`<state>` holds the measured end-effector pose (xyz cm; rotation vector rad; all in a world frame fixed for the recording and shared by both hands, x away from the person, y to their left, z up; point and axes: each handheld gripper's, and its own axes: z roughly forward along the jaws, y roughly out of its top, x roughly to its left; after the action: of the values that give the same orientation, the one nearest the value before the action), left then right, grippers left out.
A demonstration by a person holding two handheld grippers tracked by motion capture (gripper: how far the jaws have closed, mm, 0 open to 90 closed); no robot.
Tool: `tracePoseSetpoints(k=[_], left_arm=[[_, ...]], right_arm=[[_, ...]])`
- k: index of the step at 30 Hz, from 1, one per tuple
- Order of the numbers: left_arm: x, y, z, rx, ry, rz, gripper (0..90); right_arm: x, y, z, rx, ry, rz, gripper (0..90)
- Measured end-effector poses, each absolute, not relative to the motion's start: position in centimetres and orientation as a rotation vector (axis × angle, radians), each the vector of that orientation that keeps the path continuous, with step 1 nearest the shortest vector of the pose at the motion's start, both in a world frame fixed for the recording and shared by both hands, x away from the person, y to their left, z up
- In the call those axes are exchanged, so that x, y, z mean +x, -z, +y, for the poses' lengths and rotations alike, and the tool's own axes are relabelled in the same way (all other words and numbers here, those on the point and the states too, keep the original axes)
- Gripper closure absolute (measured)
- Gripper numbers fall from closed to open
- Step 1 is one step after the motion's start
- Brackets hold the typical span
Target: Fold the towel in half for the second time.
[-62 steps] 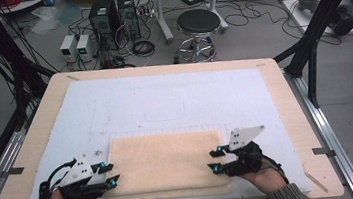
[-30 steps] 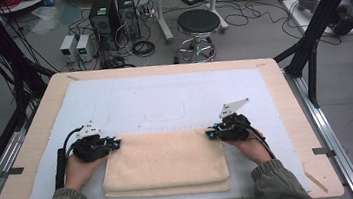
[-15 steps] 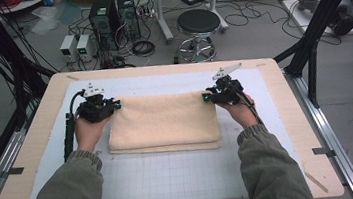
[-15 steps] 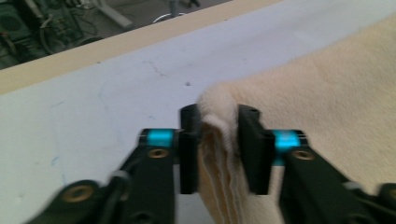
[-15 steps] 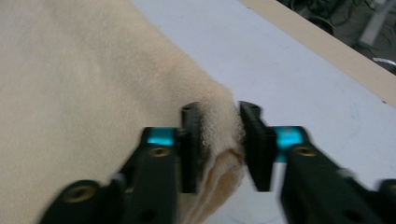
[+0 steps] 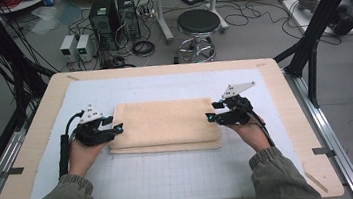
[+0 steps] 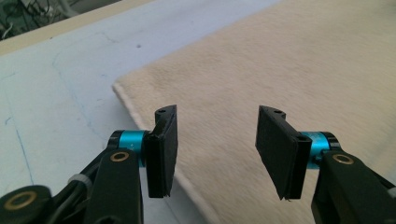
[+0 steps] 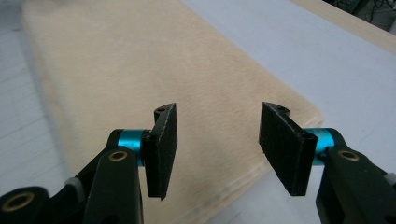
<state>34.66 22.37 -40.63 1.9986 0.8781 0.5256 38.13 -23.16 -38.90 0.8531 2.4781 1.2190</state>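
High view: folded towel [image 6: 165,127] lies long axis left–right on the mat [image 6: 182,171], between left gripper [image 6: 115,129] and right gripper [image 6: 210,118]; gripper views: both jaw pairs, just opening, stand released above its ends.

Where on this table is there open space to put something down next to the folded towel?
The white mat is bare between the towel and the near table edge, and in a narrower strip beyond the towel's far edge. It is crowded at the towel's two ends, where the left gripper and right gripper hover with jaws open.
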Motion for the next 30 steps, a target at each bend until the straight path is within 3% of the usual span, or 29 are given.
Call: tracePoseSetpoints(k=[10,14,20,23,30], left_arm=[[31.4,42.2,22.8,2.015,-0.497,0.812,47.7],[31.7,43.3,22.3,2.072,-0.456,0.813,54.7],[32.0,43.6,22.0,2.093,-0.478,0.813,79.1],[31.8,43.3,22.1,2.092,-0.491,0.808,83.3],[30.4,41.9,22.4,2.066,-0.495,0.766,83.7]], right_arm=[[34.7,41.2,-22.9,0.796,-1.197,2.527,47.6],[34.5,42.9,-22.8,0.813,-1.180,2.561,53.6],[34.7,43.1,-22.9,0.781,-1.211,2.577,82.9],[34.5,42.6,-23.0,0.760,-1.225,2.579,84.9],[33.1,40.7,-23.6,0.715,-1.267,2.547,84.9]])
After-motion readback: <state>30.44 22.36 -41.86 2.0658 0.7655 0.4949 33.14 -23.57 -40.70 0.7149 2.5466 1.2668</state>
